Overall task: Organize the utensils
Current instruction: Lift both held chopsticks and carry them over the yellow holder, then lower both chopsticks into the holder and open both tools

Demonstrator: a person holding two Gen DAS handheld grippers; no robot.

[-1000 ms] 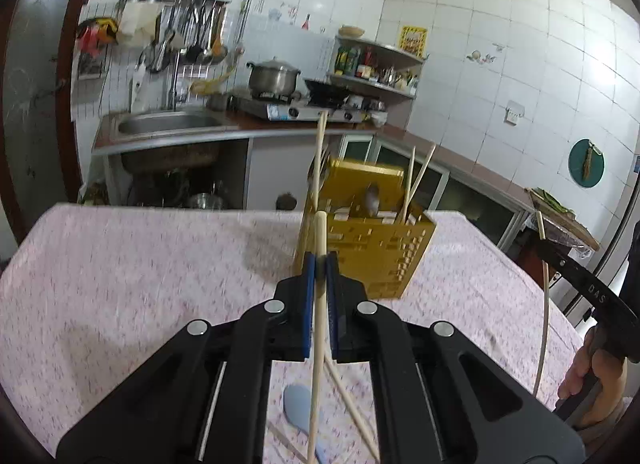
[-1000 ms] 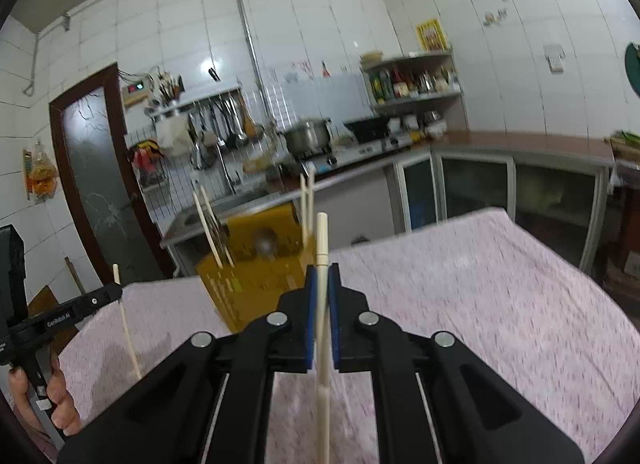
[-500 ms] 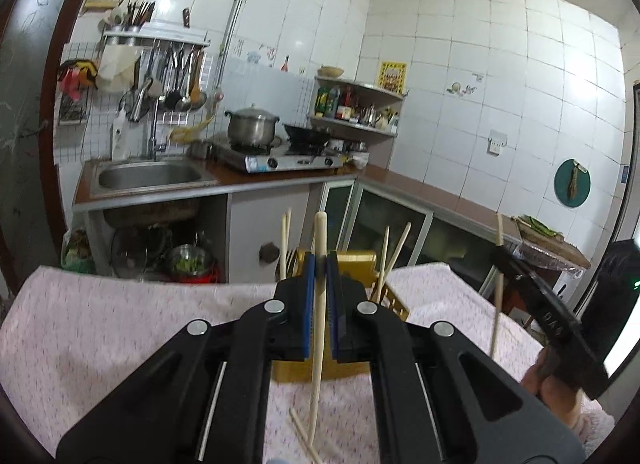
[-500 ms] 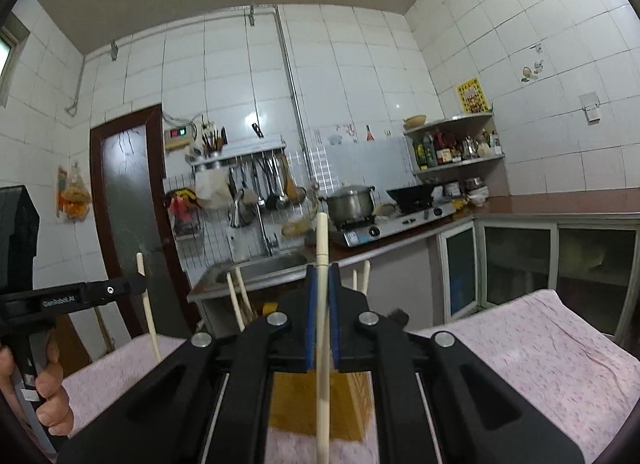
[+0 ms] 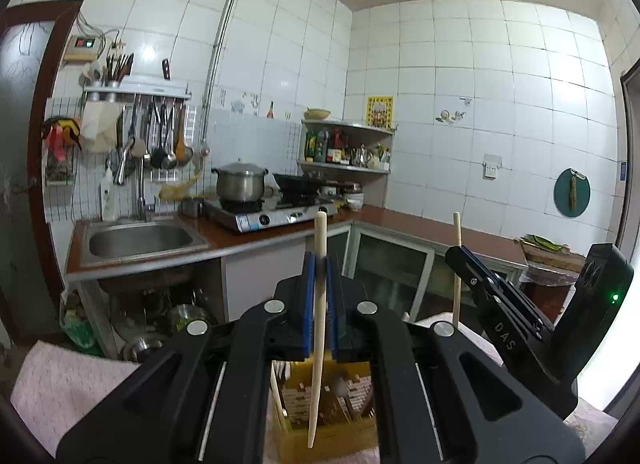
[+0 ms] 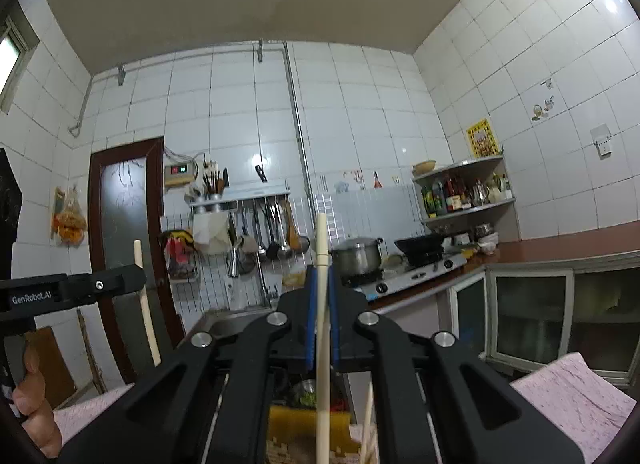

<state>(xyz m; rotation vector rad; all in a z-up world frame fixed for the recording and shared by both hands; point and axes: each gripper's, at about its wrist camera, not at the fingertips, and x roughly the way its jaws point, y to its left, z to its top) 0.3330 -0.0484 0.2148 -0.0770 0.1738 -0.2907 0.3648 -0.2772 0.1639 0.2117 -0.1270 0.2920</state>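
While the left wrist view looks out level over the kitchen, open air spreads ahead as far as the brown countertop (image 5: 280,236) with its steel sink (image 5: 140,240) at far left and a grey pot (image 5: 240,184) on the gas stove. Near the bottom edge, the yellow slotted plastic utensil holder (image 5: 328,396) stands on the pink patterned tablecloth (image 5: 60,384), mostly hidden behind the black arms. The left gripper (image 5: 320,276) is clamped on a pale wooden chopstick (image 5: 316,344), which hangs nearly upright with its lower end in front of the holder. At right, the right gripper (image 5: 458,254) pinches a second pale chopstick (image 5: 456,272), well apart from the first.

From the right wrist view, tilted upward, the ceiling and white tiled wall fill the upper half. A brown door (image 6: 128,224) stands far left, a rack of hanging ladles (image 6: 272,232) in the middle, a corner shelf of bottles (image 6: 460,196) far right. The right gripper (image 6: 322,288) is closed on its chopstick (image 6: 322,384), upright, its lower end over the yellow holder (image 6: 288,428), where another stick (image 6: 368,424) leans. At left, a hand (image 6: 34,400) carries the left gripper (image 6: 138,276), pinching its chopstick (image 6: 148,328).
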